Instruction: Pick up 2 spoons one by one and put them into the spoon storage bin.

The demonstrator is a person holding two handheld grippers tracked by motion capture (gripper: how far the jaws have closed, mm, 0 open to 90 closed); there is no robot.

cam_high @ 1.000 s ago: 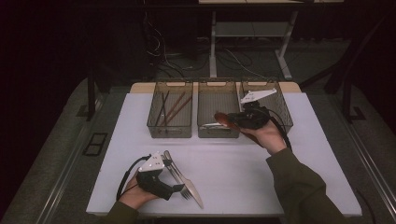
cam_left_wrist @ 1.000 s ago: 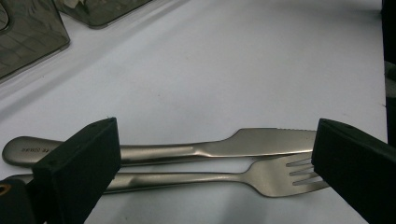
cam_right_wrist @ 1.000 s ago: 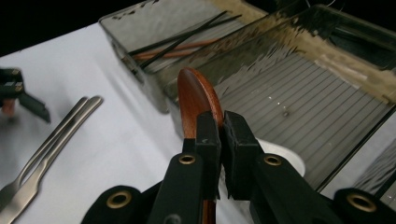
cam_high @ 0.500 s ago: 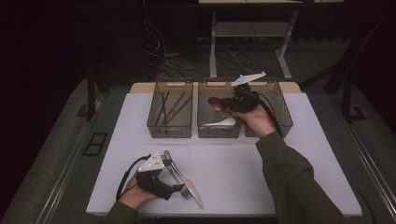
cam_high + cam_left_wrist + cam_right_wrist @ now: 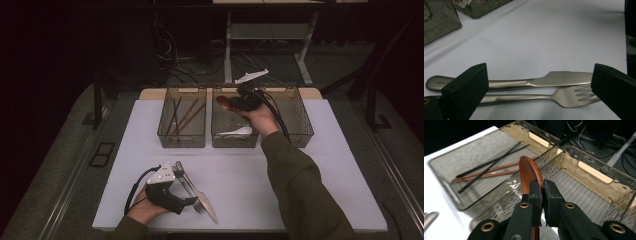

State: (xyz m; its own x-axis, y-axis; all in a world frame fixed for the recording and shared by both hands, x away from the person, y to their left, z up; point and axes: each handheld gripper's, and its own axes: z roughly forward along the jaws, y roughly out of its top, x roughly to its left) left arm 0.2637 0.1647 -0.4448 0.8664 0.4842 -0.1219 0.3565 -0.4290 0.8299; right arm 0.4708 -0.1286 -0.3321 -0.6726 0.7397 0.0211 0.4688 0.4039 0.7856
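My right gripper (image 5: 234,103) (image 5: 542,192) is shut on a brown wooden spoon (image 5: 223,103) (image 5: 529,173), held in the air above the middle bin (image 5: 218,140) (image 5: 584,192), bowl pointing toward the left bin. A white spoon (image 5: 237,132) lies inside that middle bin. Near the front left of the table my left gripper (image 5: 186,185) (image 5: 539,75) rests open. Its jaws straddle a steel knife (image 5: 536,81) (image 5: 209,210) and a steel fork (image 5: 564,96) (image 5: 199,205) lying side by side, and the pads touch neither.
Three smoky clear bins stand in a row at the back of the white table (image 5: 250,190). The left bin (image 5: 165,137) (image 5: 446,167) holds brown and black chopsticks (image 5: 182,115) (image 5: 489,170). The right bin (image 5: 300,135) sits behind the right forearm.
The right hand has carried the wooden spoon away from me and leftward, over the back of the middle bin. The left gripper, knife and fork have stayed put.
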